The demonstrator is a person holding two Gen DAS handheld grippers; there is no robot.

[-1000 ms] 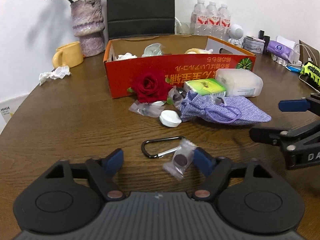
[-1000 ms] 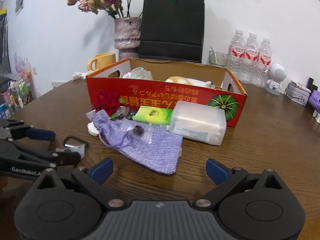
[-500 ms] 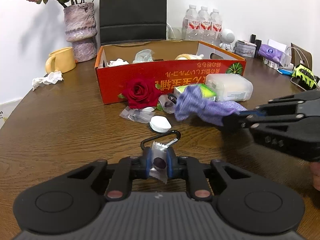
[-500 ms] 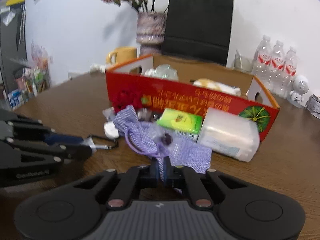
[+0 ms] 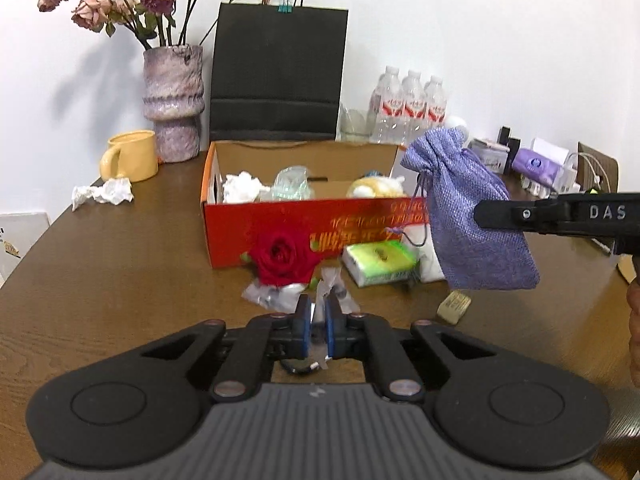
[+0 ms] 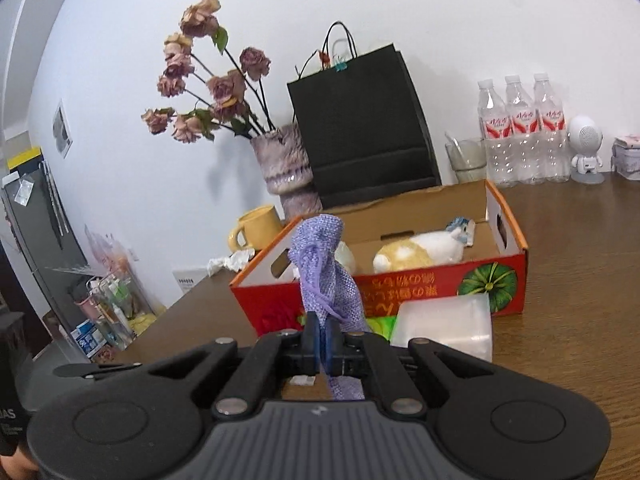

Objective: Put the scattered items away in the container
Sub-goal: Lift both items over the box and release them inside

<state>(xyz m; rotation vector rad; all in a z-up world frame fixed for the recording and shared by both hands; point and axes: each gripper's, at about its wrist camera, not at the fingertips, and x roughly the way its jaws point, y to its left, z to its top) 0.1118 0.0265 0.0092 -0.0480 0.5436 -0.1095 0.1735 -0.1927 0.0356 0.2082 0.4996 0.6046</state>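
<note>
The red cardboard box [image 5: 280,220] stands open at the table's middle, with tissue, a clear packet and a plush toy inside; it also shows in the right wrist view [image 6: 440,284]. My left gripper [image 5: 318,326] is shut on a small clear packet [image 5: 322,300], lifted above the table. My right gripper [image 6: 322,344] is shut on the purple drawstring pouch [image 6: 324,276], held in the air near the box's right front corner; the pouch [image 5: 468,216] hangs there in the left wrist view. A red rose [image 5: 282,256], a green pack [image 5: 378,262] and a clear tub [image 6: 444,328] lie before the box.
A yellow mug [image 5: 130,156], crumpled tissue [image 5: 104,194], a vase of dried flowers [image 5: 174,104] and a black paper bag [image 5: 278,76] stand left and behind the box. Water bottles [image 5: 412,108] and small items crowd the back right. A small beige piece [image 5: 454,304] lies on the table.
Both grippers closed and lifted: the left took the small packet off the table, the right raised the purple pouch up toward the box.
</note>
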